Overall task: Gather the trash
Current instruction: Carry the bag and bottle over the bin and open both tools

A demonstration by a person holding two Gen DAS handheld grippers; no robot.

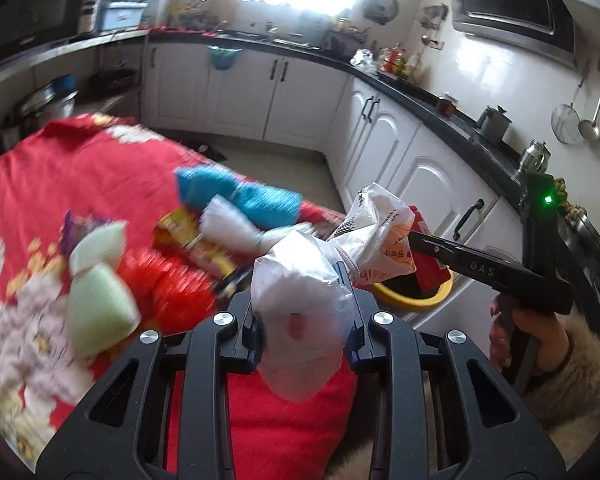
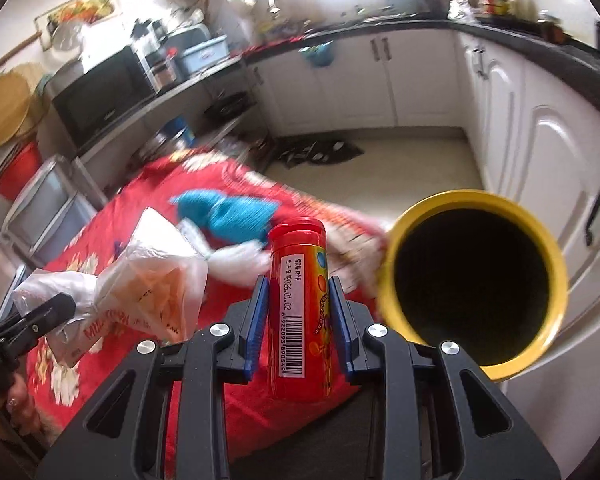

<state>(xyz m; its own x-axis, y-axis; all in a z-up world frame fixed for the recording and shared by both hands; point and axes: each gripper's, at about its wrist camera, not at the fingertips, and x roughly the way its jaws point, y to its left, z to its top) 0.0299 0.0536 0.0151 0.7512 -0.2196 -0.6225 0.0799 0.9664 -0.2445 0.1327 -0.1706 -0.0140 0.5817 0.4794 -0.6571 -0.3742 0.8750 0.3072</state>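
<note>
My left gripper (image 1: 304, 280) is shut on a crumpled clear-and-white plastic bag (image 1: 312, 300), held above the red flowered tablecloth (image 1: 60, 184); the bag also shows in the right wrist view (image 2: 140, 280). My right gripper (image 2: 298, 292) is shut on a red candy tube (image 2: 302, 304) with a barcode label, held upright just left of the yellow trash bin (image 2: 476, 280). In the left wrist view the right gripper (image 1: 416, 240) holds the red tube (image 1: 430, 264) over the yellow bin (image 1: 412, 298).
On the cloth lie a blue towel (image 1: 240, 196), white and pale green cloths (image 1: 96, 280), and a yellow-red snack wrapper (image 1: 192, 236). White cabinets (image 1: 384, 148) and black counter stand to the right. A floor mat (image 2: 320, 152) lies beyond the table.
</note>
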